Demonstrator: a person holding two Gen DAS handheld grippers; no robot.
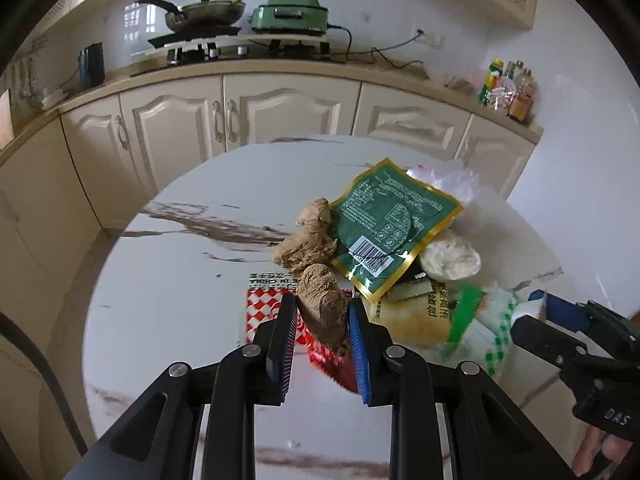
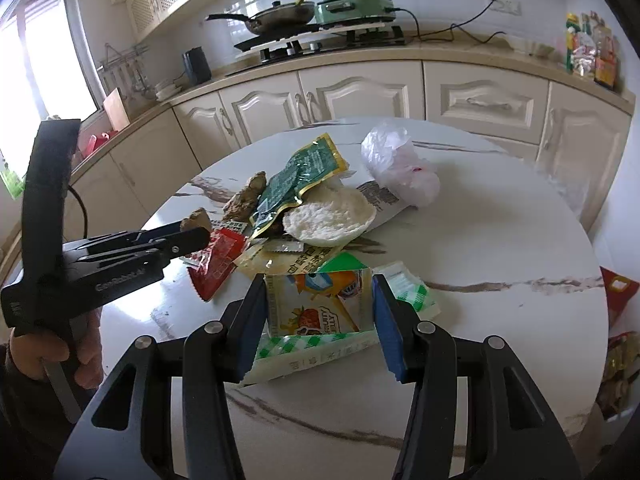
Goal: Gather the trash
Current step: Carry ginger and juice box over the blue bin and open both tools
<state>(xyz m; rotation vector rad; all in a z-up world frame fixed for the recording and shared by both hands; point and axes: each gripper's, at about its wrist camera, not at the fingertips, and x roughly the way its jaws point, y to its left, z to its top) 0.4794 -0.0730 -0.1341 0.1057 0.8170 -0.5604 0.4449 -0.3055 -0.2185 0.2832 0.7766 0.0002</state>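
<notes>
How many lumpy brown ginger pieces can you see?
2. One ginger piece sits between the left hand-held gripper's fingers; the other ginger piece lies on the table beside the green packet. The pile may hide more.

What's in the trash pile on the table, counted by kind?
Ginger pieces: 2, one in the left gripper.
Plastic bags: 1
White round cakes: 1
Packets: at least 6, overlapping, one in the right gripper.
Total: at least 10.

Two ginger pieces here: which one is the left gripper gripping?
The smaller ginger piece, pinched between the left gripper fingers above the red packet. The larger ginger piece lies on the table beside the green packet.
</notes>
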